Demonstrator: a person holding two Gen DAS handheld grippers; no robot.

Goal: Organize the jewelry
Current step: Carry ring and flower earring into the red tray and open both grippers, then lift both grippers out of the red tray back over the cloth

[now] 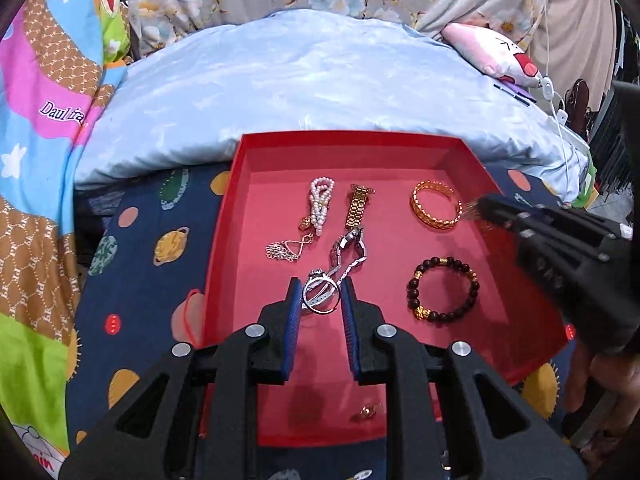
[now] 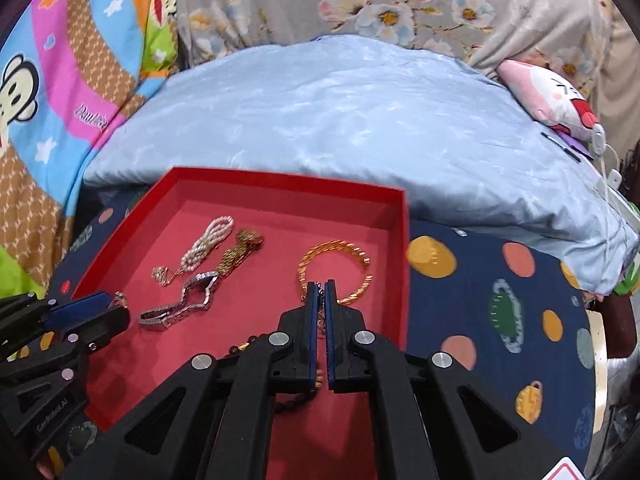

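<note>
A red tray (image 1: 240, 184) holds jewelry: a pearl string (image 1: 321, 204), a gold watch band (image 1: 357, 206), a gold bangle (image 1: 436, 208), a dark bead bracelet (image 1: 442, 289), a silver chain (image 1: 285, 251), a silver watch (image 1: 348, 248) and a small gold piece (image 1: 366, 410). My left gripper (image 1: 319, 294) is shut on a silver ring (image 1: 318, 298) above the tray's middle. My right gripper (image 2: 319, 290) is shut on a thin chain (image 2: 320, 312) just in front of the gold bangle (image 2: 336, 270). The right gripper also shows in the left wrist view (image 1: 476, 204).
The tray (image 2: 402, 264) rests on a dark blue planet-print cloth (image 2: 500, 300). A light blue pillow (image 1: 300, 88) lies behind it, colourful cartoon bedding (image 1: 44, 140) at left, a pink plush toy (image 1: 496, 56) and white cable (image 1: 558, 112) at right.
</note>
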